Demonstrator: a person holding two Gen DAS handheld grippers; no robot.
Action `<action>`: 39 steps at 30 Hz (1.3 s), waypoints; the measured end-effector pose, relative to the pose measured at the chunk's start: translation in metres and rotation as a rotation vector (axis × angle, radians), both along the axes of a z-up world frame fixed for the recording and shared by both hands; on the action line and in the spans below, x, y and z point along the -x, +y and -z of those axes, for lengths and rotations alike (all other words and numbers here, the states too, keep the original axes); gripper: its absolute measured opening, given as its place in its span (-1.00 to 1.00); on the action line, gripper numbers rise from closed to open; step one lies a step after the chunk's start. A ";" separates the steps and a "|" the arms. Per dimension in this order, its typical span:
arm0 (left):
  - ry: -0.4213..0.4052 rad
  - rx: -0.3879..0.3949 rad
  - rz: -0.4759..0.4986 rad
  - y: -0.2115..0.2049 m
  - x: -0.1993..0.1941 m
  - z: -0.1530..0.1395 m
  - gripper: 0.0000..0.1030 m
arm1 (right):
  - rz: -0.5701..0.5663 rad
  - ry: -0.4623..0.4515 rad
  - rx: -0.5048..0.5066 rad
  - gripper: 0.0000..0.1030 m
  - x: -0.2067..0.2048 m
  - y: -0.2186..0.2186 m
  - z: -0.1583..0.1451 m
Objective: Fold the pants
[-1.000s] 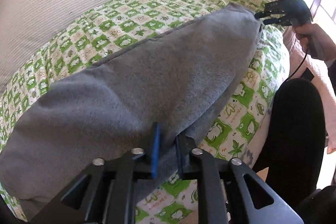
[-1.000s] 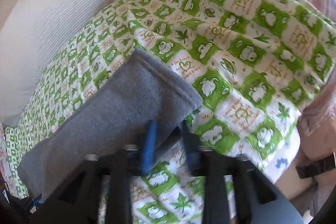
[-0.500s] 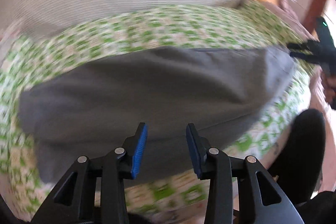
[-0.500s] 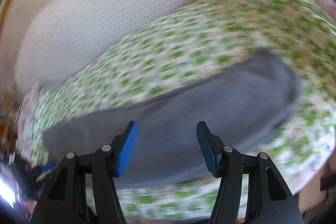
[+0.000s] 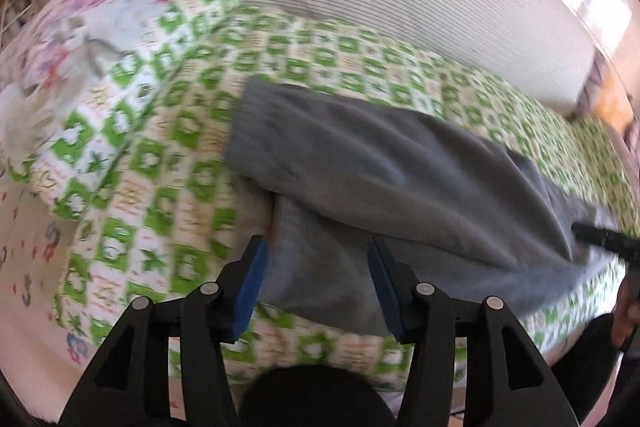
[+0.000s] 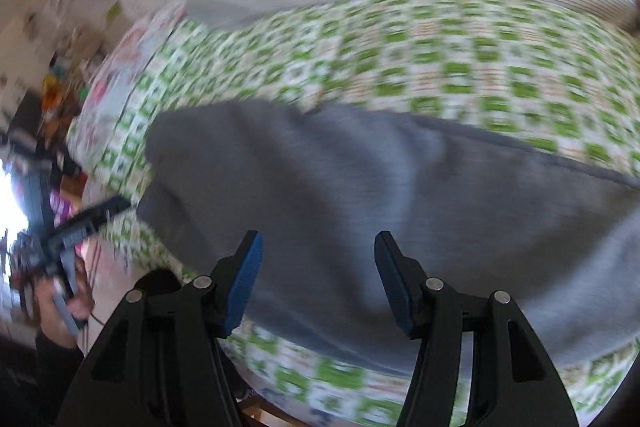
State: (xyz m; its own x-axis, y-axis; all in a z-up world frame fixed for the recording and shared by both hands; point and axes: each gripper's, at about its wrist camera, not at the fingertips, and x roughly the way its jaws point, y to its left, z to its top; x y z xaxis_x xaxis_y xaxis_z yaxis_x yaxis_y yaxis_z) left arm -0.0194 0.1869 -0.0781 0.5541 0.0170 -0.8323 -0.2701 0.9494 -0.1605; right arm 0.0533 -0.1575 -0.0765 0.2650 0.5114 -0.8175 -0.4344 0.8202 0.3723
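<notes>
I'm holding both the left gripper [image 5: 318, 281] and right gripper [image 6: 318, 281] wide, empty; the pants [image 5: 400, 179] ahead are looking soft, floppy, so I'm eyeing the near hem.

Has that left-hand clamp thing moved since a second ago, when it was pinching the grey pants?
Yes. The left gripper has let go, opened and swung left along the grey pants toward their end by the floral pillow.

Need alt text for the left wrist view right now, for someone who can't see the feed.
The left claw is open and empty, hovering over the near edge of gray pants lying lengthwise, one leg over the other, on a green-and-white checked bedcover. The right claw's tip enters at the right edge; the image is motion-blurred.
</notes>
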 end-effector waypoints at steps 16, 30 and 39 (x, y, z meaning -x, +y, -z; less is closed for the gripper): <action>0.055 -0.008 0.012 0.042 -0.039 0.019 0.16 | -0.290 -0.180 0.287 0.16 0.042 0.110 0.026; -0.022 -0.011 0.048 0.047 -0.058 -0.006 -0.95 | -0.224 -0.185 0.236 -0.91 0.022 0.093 0.016; -0.144 -0.001 0.143 0.017 0.000 -0.073 -0.94 | -0.237 -0.282 0.175 -0.91 0.045 0.071 -0.054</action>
State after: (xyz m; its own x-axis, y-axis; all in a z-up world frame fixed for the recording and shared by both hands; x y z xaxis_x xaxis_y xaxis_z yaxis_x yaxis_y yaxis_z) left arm -0.0195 0.2035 -0.0051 0.6646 -0.0693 -0.7440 -0.1070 0.9766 -0.1866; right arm 0.0087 -0.0867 -0.0229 0.3829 0.4447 -0.8097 -0.6840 0.7256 0.0750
